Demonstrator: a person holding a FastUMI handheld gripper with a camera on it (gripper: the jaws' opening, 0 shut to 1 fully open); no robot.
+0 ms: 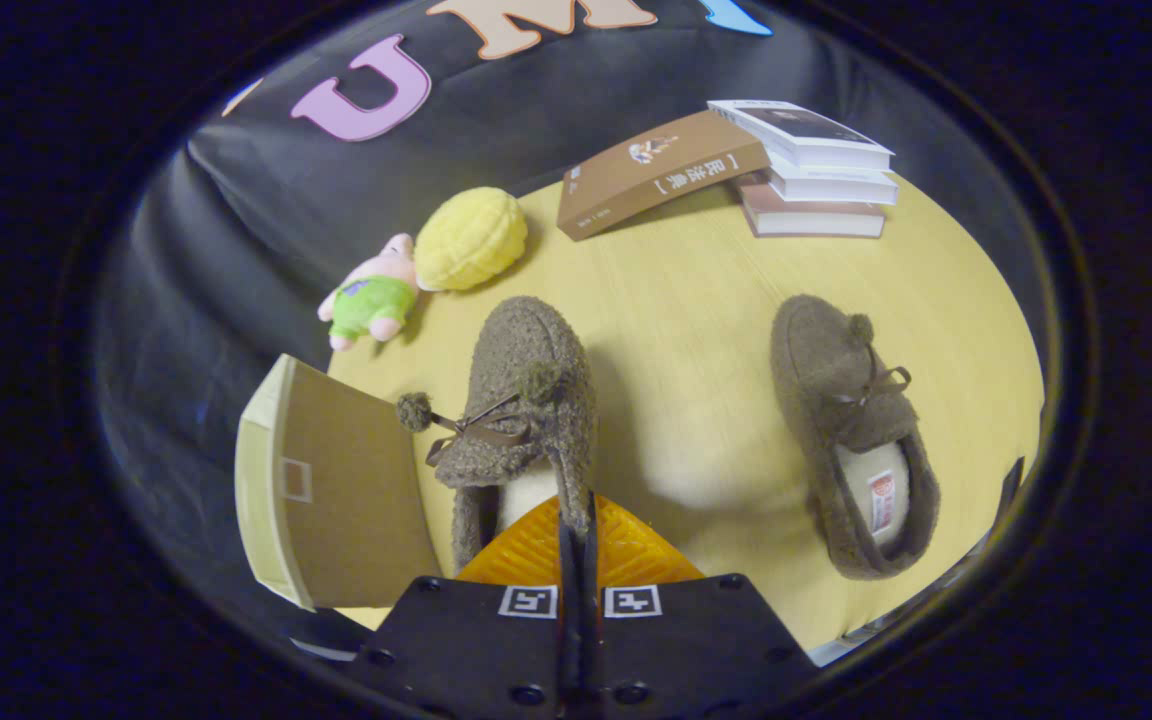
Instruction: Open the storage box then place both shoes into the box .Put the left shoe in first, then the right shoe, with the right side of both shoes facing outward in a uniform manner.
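Note:
Two brown fuzzy slippers with pom-pom laces are here. One slipper (526, 400) is just ahead of my fingers, toe pointing away; my gripper (576, 515) is shut on the right wall of its opening. The second slipper (856, 430) lies on the yellow table (696, 300) off to the right, toe also pointing away, its pale insole showing. The storage box (336, 480) is close on the left of the held slipper, with a brown panel and cream edges turned toward me; its inside is hidden.
Beyond the slippers, a brown book (656, 170) leans on a stack of three books (816, 170) at the table's far right. A yellow bun-shaped plush (471, 238) and a pink plush toy (371, 295) lie at the far left edge.

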